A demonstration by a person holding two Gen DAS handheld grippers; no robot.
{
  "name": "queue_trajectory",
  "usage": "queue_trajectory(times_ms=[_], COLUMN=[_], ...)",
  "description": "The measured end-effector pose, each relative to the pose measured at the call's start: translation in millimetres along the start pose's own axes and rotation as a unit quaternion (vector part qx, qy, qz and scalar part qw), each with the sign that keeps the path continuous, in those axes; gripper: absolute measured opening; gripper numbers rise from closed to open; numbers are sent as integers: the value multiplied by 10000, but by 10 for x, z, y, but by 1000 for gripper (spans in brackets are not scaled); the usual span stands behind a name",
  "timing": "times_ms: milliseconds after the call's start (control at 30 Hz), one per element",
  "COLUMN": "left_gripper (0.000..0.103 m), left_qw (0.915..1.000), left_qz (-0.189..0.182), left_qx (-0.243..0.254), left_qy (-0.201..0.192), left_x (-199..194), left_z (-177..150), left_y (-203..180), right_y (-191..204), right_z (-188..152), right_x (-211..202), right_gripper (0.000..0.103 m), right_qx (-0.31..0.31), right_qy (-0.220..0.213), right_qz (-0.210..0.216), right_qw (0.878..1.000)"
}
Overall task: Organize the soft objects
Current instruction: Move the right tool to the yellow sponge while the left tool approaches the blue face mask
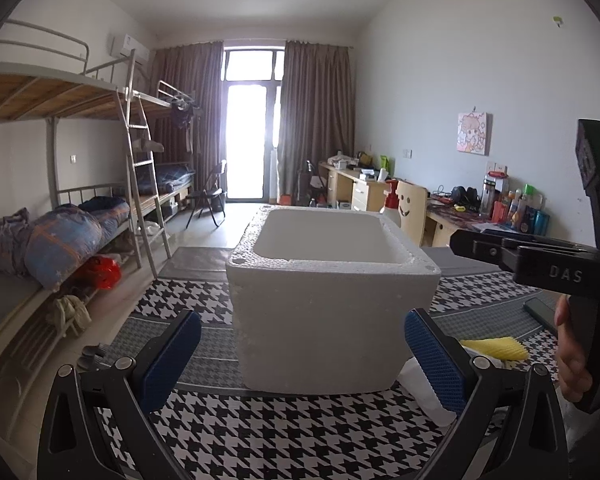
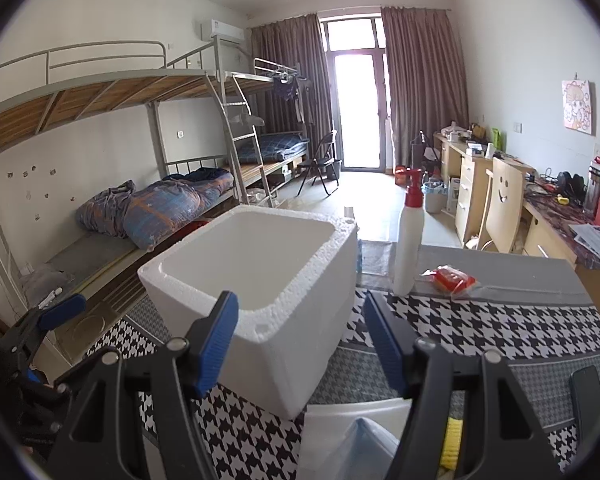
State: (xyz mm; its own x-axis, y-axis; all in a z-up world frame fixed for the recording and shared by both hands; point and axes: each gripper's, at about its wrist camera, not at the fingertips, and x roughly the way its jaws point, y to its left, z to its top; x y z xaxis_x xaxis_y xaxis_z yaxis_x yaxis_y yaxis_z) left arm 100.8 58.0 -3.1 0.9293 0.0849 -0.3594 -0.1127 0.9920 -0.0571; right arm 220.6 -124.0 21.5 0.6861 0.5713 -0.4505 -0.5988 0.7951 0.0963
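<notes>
Daylight from blown-out balcony door (image 1: 249, 136); soft shadows, sharp focus, fisheye bending, dark corner vignette.

The foam box (image 2: 256, 300) stands on the patterned cloth (image 2: 500, 328), the pump bottle (image 2: 409, 240) behind it to the right.

Grainy matt white foam box (image 1: 332, 300) on houndstooth cloth (image 1: 260, 440)

Bunk beds (image 2: 148, 128), desk (image 2: 556, 216), smiley chair (image 2: 504, 200), curtains (image 2: 424, 80).
</notes>
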Motion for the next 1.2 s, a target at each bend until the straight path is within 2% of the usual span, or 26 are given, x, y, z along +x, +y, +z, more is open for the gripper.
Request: queue_trajectory(times_ms=[100,800,933,1067,1200], left_gripper=[102,102,102,102,102], left_qw=[10000,9995,9992,9988,9980], left_qz=[-53,-249,-333,-451,-576], left_qx=[19,173,191,200,238], left_qy=[32,-105,-50,27,98], left_x=[21,-19,15,56,83], left_z=[-21,-58,-84,-118,-155], left_y=[-42,-220,-261,-300,-356], right_y=[1,-219,-256,-318,-401], right_z=[-59,-454,-546,-640,-705], right_x=[-85,-364,-413,-446,-477], right_gripper=[78,80,80,87,87], right_qx=[-22,142,162,268,403], right_qy=[-82,-201,-242,-233,-189], right_qz=[-76,-331,-397,-550,-656], right_qw=[9999,9991,9988,9979,9969])
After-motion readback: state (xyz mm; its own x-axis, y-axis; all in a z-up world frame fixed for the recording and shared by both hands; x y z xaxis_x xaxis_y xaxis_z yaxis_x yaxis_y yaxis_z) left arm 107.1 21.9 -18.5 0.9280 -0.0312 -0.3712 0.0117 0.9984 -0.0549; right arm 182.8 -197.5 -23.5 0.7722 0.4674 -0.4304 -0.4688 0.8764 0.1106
